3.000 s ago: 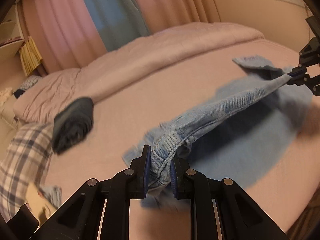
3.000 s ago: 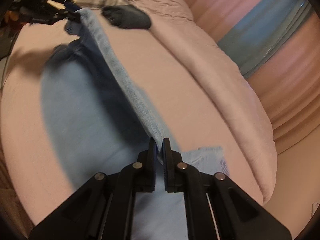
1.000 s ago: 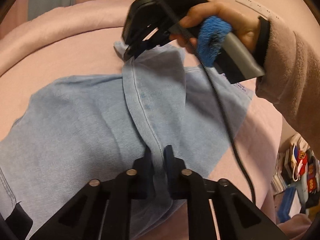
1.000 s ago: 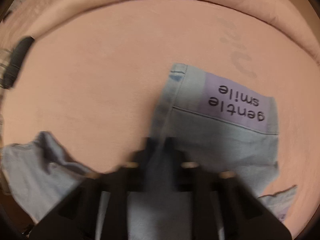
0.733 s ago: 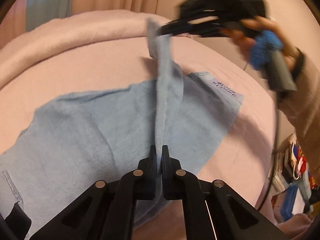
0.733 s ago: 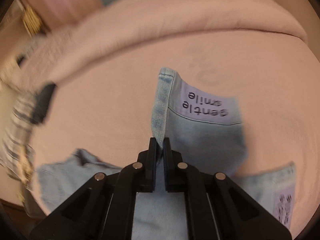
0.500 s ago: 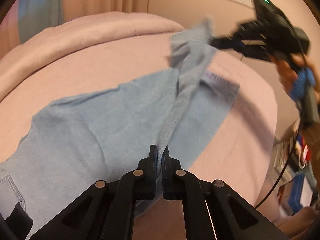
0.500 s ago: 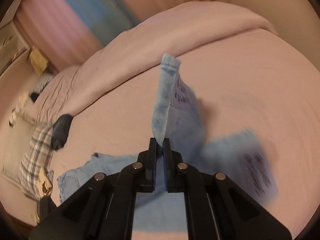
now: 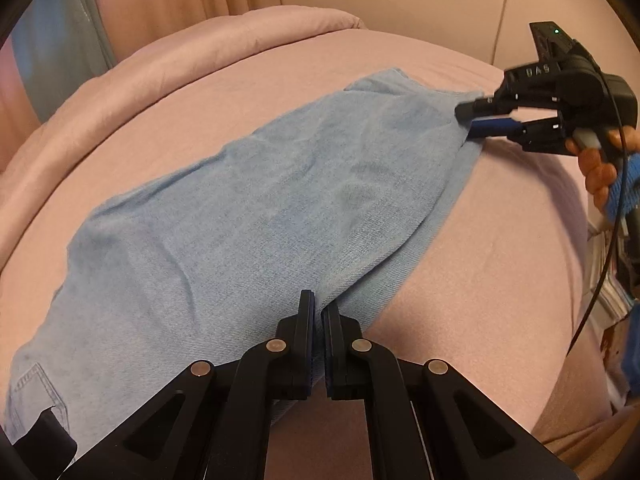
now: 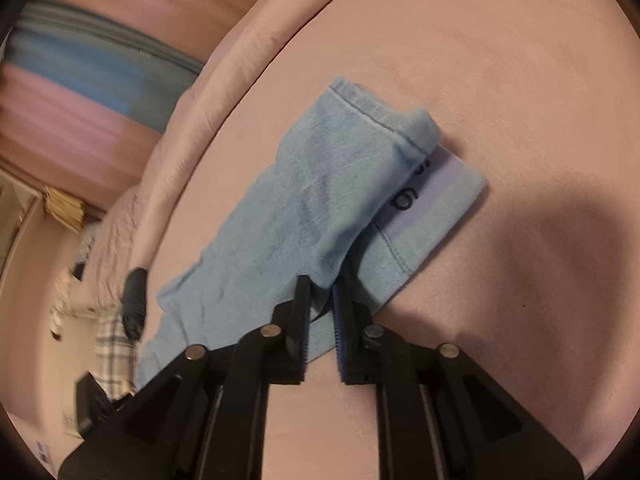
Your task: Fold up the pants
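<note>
Light blue denim pants (image 9: pixel 260 208) lie lengthwise on the pink bed (image 9: pixel 480 272), one leg laid over the other. My left gripper (image 9: pixel 318 312) is shut on the near fold edge of the pants. In the right wrist view the hem end (image 10: pixel 360 120) of the top leg rests on the lower leg, whose purple label (image 10: pixel 436 188) shows. My right gripper (image 10: pixel 322 296) is at that end with its jaws opening. The top leg's corner sits between the tips, and a gap shows beside the pads. The right gripper (image 9: pixel 470 124) also appears at the far right hem.
A rolled pink duvet (image 9: pixel 180 64) runs along the back of the bed, with curtains behind it. A dark garment (image 10: pixel 134 304) and a plaid pillow (image 10: pixel 112 344) lie at the far left end. A person's hand (image 9: pixel 600 172) and a cable are at the right bed edge.
The right gripper swung the lifted leg hem across and laid it down on the other leg, then its jaws parted. The left gripper stayed shut on the cloth and shifted a little.
</note>
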The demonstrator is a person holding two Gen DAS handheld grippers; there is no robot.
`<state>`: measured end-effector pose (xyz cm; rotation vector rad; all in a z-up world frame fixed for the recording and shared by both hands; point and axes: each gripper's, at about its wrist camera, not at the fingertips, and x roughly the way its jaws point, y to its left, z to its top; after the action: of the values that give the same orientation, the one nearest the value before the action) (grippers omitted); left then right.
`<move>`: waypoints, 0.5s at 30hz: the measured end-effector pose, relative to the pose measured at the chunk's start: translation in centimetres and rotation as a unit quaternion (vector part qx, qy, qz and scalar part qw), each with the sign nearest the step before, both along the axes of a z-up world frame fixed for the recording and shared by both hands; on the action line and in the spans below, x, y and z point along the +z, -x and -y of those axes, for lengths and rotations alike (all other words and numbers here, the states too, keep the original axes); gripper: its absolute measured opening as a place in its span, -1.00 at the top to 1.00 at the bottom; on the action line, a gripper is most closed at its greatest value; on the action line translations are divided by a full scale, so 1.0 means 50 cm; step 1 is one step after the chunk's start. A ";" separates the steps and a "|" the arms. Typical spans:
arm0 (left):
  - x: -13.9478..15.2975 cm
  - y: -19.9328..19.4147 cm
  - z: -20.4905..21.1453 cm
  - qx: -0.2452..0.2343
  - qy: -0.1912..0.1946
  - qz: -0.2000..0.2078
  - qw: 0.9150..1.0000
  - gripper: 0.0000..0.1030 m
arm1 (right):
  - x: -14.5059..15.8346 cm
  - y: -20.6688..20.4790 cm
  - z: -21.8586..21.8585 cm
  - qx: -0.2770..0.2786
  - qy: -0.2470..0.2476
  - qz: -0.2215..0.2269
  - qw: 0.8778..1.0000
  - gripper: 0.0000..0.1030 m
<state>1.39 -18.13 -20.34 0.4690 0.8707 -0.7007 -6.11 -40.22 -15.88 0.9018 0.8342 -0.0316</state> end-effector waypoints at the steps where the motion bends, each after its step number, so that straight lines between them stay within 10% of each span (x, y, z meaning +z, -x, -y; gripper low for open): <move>1: 0.000 -0.003 0.000 0.000 -0.001 -0.001 1.000 0.94 | 0.002 0.003 0.011 -0.014 -0.005 0.003 1.000 0.49; 5: 0.007 -0.007 -0.002 0.008 0.006 -0.011 1.000 0.95 | 0.002 0.006 0.057 -0.050 -0.030 0.012 0.998 0.36; 9: 0.013 -0.013 -0.003 0.012 0.011 -0.015 1.000 0.95 | 0.020 -0.017 0.064 -0.060 0.009 -0.006 0.998 0.89; 15: 0.043 -0.005 -0.015 0.000 0.027 -0.002 1.000 0.96 | 0.090 0.035 0.074 -0.053 0.030 0.039 0.997 0.91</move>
<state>1.63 -17.38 -18.16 0.4194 0.8543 -0.7228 -7.85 -43.89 -11.40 0.8851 0.7082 -0.1125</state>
